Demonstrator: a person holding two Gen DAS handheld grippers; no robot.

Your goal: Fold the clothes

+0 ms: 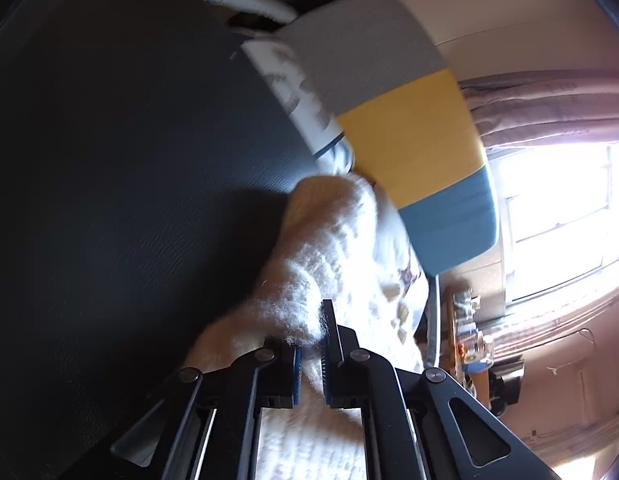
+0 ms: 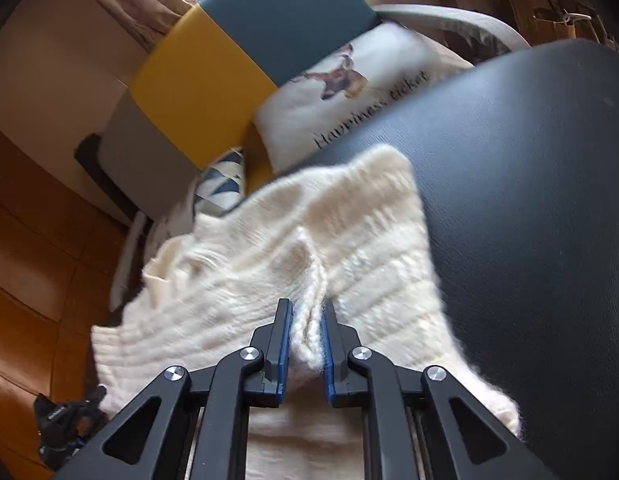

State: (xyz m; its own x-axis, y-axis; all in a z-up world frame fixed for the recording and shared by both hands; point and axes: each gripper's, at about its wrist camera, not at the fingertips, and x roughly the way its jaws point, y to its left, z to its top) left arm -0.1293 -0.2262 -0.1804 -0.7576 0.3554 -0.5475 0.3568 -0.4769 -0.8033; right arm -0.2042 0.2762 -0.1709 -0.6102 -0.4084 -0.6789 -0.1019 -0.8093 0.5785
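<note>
The left tongs (image 1: pixel 311 344) are clamped on a fuzzy fold of the cream knitted sweater (image 1: pixel 329 248), the wool bunched up between the blue pads so thickly that it hides the tip of one finger. The right tongs (image 2: pixel 306 332) are likewise pinched on a raised ridge of the same sweater (image 2: pixel 309 240), a narrow pleat of knit standing between the two blue-lined fingers. The sweater lies on a dark, leather-grained tabletop (image 2: pixel 529 200), spread over its edge on the side toward a chair; in the right wrist view the near part of the garment runs beneath the tongs and out of the frame, and one side hangs past the tabletop edge, so its full outline cannot be made out. Just beyond that edge stands the chair, with a backrest (image 2: pixel 213 68) in grey, yellow and teal bands. A white cushion (image 2: pixel 349 92) leans against it, printed with a small brown figure and the words "Happiness ticket", the first word slightly blurred. A second, blue-and-white patterned cushion (image 2: pixel 221 188) is mostly hidden behind the sweater. The left wrist view is blurred and steeply tilted, with a window (image 1: pixel 557 216) washed out to white, and small items on a wooden shelf (image 1: pixel 465 332) too blurred to identify.
</note>
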